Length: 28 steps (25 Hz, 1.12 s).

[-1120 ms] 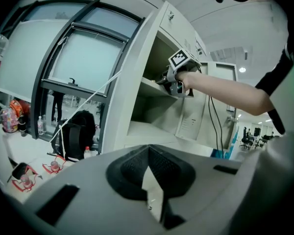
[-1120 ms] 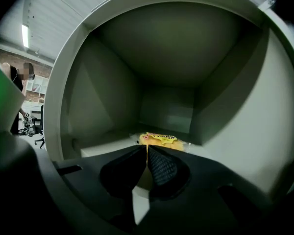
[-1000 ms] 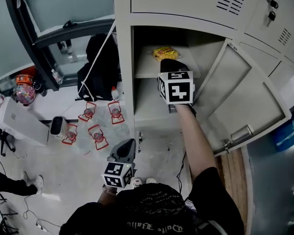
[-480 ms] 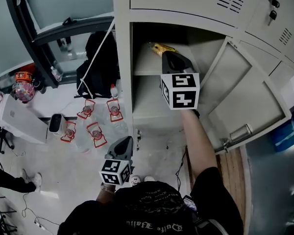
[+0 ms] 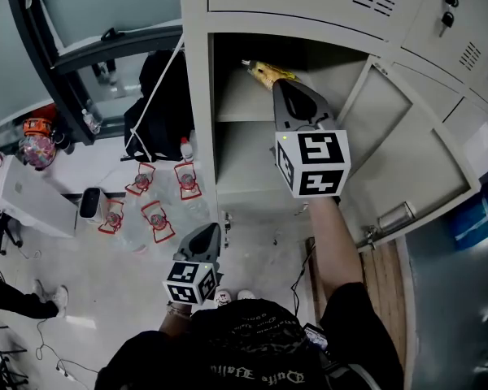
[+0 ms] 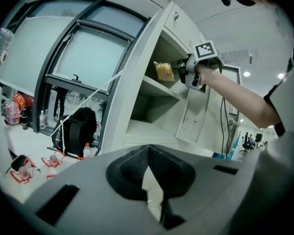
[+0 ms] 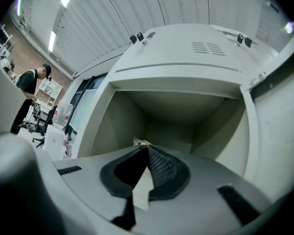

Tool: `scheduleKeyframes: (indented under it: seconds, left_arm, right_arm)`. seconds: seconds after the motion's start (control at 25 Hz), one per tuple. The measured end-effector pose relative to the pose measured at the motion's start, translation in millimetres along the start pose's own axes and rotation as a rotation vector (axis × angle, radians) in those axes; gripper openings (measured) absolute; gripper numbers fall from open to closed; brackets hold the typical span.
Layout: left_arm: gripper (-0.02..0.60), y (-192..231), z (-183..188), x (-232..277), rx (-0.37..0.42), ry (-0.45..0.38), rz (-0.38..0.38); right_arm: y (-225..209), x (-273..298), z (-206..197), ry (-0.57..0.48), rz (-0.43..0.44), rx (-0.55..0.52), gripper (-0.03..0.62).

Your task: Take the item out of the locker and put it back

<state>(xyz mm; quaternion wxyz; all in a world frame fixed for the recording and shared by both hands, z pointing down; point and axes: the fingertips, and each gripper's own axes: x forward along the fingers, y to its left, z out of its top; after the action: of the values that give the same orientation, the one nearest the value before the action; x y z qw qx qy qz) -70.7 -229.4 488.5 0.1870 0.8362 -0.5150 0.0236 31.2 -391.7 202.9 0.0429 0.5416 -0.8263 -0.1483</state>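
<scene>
Right gripper (image 5: 276, 86), yellow packet (image 5: 264, 71) at its tips (clamped)

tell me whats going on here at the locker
A person stands at an open locker with a handheld gripper in each hand. The right gripper has its fingers shut on a yellow snack packet and holds it just above the upper shelf inside the locker. The left gripper hangs low in front of the person, shut and empty. The locker door stands wide open.
</scene>
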Motion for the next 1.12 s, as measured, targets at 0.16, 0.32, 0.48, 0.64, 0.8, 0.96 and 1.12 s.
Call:
scheduleKeyframes:
  seconds: [0.16,0.32,0.48,0.64,0.8,0.96,1.12]
  left_arm:
    - [0.004,0.8,3.0,-0.3,0.001,-0.009,0.011]
    - [0.003,0.2,6.4,0.3,0.002,-0.013,0.024]
    - [0.005,-3.2,16.2,-0.2,0.006,-0.033,0.023]
    - [0.004,-5.4,25.4,-2.4,0.013,-0.054,0.027]
    - [0.005,-6.9,29.7,-4.8,0.013,-0.070,0.033]
    - [0.005,-8.8,28.8,-6.3,0.059,-0.063,0.051]
    - [0.005,-14.2,24.2,-6.6,0.066,-0.059,0.046]
  right_arm:
    - [1.9,-19.3,11.7,-0.035,0.014,-0.001,0.003]
    - [6.2,-38.9,16.0,-0.055,0.030,-0.015,0.003]
    - [12.0,-56.8,12.1,-0.059,0.042,-0.025,0.003]
    - [19.6,-74.0,2.8,-0.056,0.063,0.011,0.003]
    - [28.2,-90.5,-7.4,-0.049,0.076,0.030,0.003]
    - [34.6,-103.9,-18.7,-0.037,0.075,0.019,0.003]
    - [37.7,-113.6,-41.6,0.010,0.071,0.044,0.003]
